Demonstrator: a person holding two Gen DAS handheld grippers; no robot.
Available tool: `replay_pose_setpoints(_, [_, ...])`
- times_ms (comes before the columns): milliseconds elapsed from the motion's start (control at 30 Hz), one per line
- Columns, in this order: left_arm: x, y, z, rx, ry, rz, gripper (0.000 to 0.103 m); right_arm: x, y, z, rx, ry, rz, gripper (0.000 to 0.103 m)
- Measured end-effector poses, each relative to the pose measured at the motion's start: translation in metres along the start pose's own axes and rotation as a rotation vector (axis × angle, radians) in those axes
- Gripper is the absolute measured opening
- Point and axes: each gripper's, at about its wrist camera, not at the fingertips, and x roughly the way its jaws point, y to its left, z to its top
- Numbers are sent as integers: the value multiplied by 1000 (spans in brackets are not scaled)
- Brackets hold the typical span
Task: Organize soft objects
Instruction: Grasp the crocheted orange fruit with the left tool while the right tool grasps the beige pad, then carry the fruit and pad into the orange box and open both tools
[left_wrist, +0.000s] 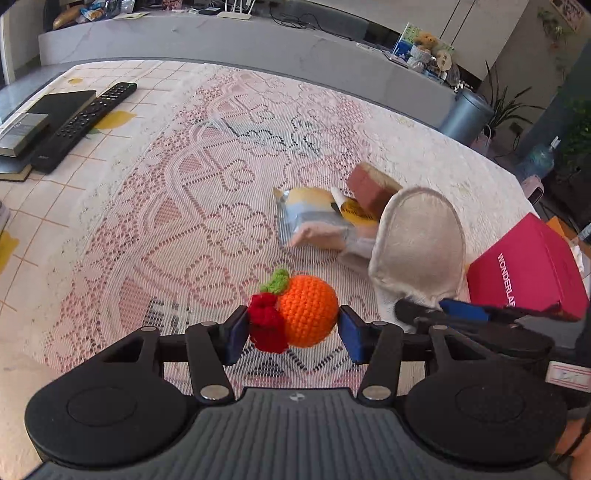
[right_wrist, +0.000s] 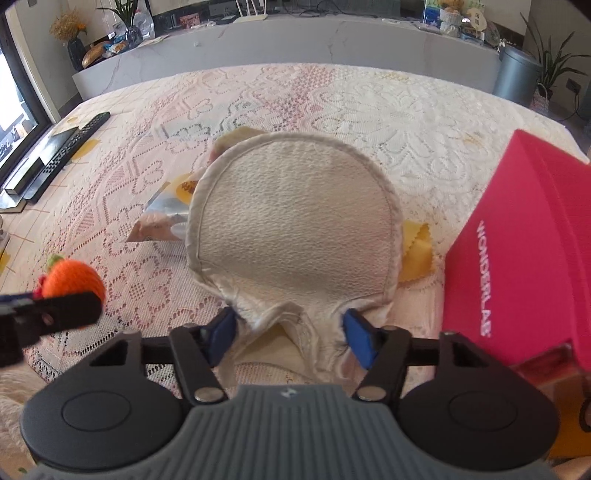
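Note:
My left gripper (left_wrist: 293, 326) is shut on a crocheted orange fruit (left_wrist: 304, 310) with a red piece and a green leaf, held above the lace tablecloth; the fruit also shows in the right wrist view (right_wrist: 72, 282). My right gripper (right_wrist: 290, 332) is shut on the gathered end of a cream round fabric mitt (right_wrist: 295, 221), which stands up in front of it; the mitt also shows in the left wrist view (left_wrist: 419, 240). Behind the mitt lie a foil snack packet (left_wrist: 310, 218) and a brown sponge block (left_wrist: 371, 184).
A pink box (right_wrist: 517, 251) marked WONDERLAB stands at the right, close to my right gripper. A yellow cloth (right_wrist: 417, 251) lies beside it. A remote control (left_wrist: 85, 123) and dark books (left_wrist: 33, 125) sit at the far left. A grey ledge (left_wrist: 240, 40) runs behind the table.

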Motion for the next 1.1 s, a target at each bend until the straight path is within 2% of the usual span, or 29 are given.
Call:
replay_pose_setpoints(67, [-3,-1,-3,0,-7,-1,59,-12,2,-2,-12,-23,4,35])
replay_pose_setpoints(100, [-5,-1,-4,-2,-11,-1,59,-18,2,-4,-11,-35,12,22])
replay_pose_setpoints(300, [-18,-4,-12,-6,-21,-8,59,-50,-5,-15,-7,-78,46,18])
replay_pose_setpoints(667, [-53,-28,-30,47,-46,-30,59,-121,-27,-22,36,-176,112,18])
replay_pose_setpoints(1100, [-102,-74,-40,140,-135,-79,59,-214,-44,-35,8,-325,149,16])
